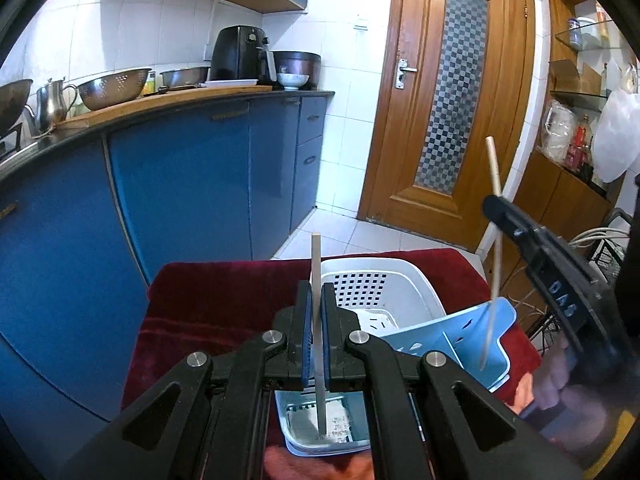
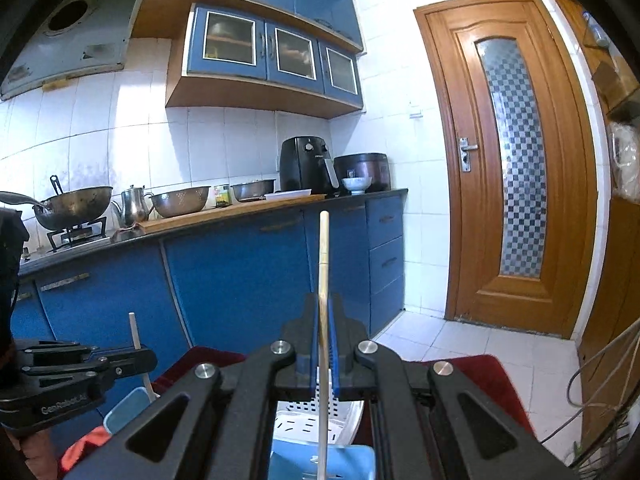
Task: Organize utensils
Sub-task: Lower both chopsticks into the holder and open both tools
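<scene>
My left gripper (image 1: 317, 292) is shut on an upright pale chopstick (image 1: 317, 256), whose lower end reaches down over a light blue tray (image 1: 298, 424) below the jaws. My right gripper (image 2: 324, 312) is shut on a second pale chopstick (image 2: 323, 248), also upright, with its lower end over a blue utensil holder (image 2: 348, 460). In the left wrist view the right gripper (image 1: 494, 204) comes in from the right and its chopstick (image 1: 492, 160) hangs down into the blue utensil holder (image 1: 460, 332). The left gripper (image 2: 140, 354) shows at the left of the right wrist view.
A white perforated basket (image 1: 404, 276) stands on the dark red cloth (image 1: 224, 296) behind the blue holder. Blue cabinets (image 1: 180, 192) with a crowded counter run along the left. A wooden door (image 1: 452, 112) stands ahead, and a wire rack (image 1: 600, 248) and shelves are at the right.
</scene>
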Motion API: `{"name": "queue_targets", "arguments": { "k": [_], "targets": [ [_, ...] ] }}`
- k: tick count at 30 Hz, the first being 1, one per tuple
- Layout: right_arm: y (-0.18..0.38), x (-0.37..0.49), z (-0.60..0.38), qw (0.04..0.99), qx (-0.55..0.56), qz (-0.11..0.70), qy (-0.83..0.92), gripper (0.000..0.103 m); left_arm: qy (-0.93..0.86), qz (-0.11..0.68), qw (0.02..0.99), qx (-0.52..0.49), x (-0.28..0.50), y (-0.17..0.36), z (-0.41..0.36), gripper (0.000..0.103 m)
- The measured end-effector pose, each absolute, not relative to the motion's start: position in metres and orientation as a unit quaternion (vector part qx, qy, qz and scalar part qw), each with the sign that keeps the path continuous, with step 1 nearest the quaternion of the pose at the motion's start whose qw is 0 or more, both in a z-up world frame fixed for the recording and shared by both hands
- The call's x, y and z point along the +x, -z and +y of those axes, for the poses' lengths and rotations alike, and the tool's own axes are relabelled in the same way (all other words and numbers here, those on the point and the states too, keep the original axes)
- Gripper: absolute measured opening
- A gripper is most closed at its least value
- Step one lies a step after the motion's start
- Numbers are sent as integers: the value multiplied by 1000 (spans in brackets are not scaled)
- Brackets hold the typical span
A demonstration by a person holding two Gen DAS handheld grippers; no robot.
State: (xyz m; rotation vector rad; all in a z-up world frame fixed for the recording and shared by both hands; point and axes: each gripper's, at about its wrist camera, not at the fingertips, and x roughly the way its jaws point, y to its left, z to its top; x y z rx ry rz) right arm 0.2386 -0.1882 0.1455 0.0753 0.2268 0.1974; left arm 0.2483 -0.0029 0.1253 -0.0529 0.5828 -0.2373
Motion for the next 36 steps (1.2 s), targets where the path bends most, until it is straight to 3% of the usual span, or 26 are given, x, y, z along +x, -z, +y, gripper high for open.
{"name": "queue_targets", "arguments": {
  "k": [25,28,29,30,36],
  "targets": [
    [-107,221,-183,979,18,151,-132,7,120,296,948,-8,242,-108,-14,3],
    [-105,220,-185,977,25,161,-137,15,119,297,947,-8,239,-108,-14,24],
    [-105,219,-186,976,29,163,-139,24,119,296,948,-9,239,-110,-14,31],
    [-105,218,-186,976,33,164,-141,31,118,294,948,-9,237,-110,-14,31],
    [-114,204,-192,974,55,166,-145,40,123,297,947,-11,227,-113,-13,31]
  ]
}}
